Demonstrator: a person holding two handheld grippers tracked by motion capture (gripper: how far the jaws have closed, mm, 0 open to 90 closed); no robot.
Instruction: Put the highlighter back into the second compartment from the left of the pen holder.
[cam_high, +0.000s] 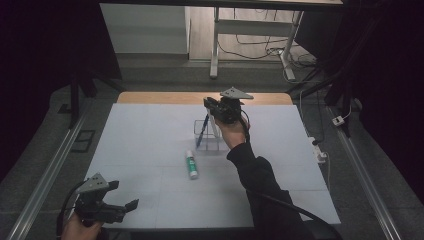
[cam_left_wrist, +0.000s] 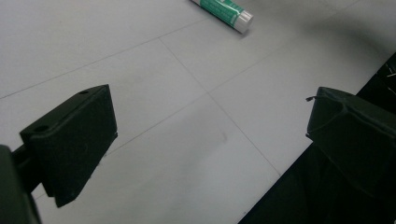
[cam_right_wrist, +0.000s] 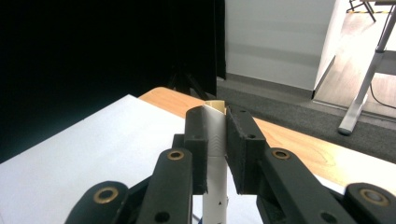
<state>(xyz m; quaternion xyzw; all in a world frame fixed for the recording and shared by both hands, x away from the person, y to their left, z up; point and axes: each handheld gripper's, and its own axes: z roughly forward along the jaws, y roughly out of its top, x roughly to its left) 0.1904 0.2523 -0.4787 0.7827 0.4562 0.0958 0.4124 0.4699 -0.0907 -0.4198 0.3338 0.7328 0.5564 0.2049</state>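
White mat (cam_high: 150, 150) in the high view: the right gripper (cam_high: 216, 111) at 12 o'clock holds a pale stick over the clear box (cam_high: 207, 136), where a blue pen (cam_high: 201, 133) already stands; a glue stick (cam_high: 191, 164) waits at centre.

Left gripper view: left gripper (cam_left_wrist: 205, 135) wide, empty, glue stick at 12 o'clock.

Right gripper view: jaws clamp the stick (cam_right_wrist: 215, 154); its lower end is cut off.

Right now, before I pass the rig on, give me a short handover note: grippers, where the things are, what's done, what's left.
Right gripper: shut on a white stick, held above the clear box.
Left gripper: open, nothing between the jaws, low at the near left corner of the white mat.
Clear box: mid-table, a blue pen leaning inside.
Glue stick: lying on the mat just in front of the box.
Done: pen in.
Left, probably: lower the white stick in, then the glue stick.
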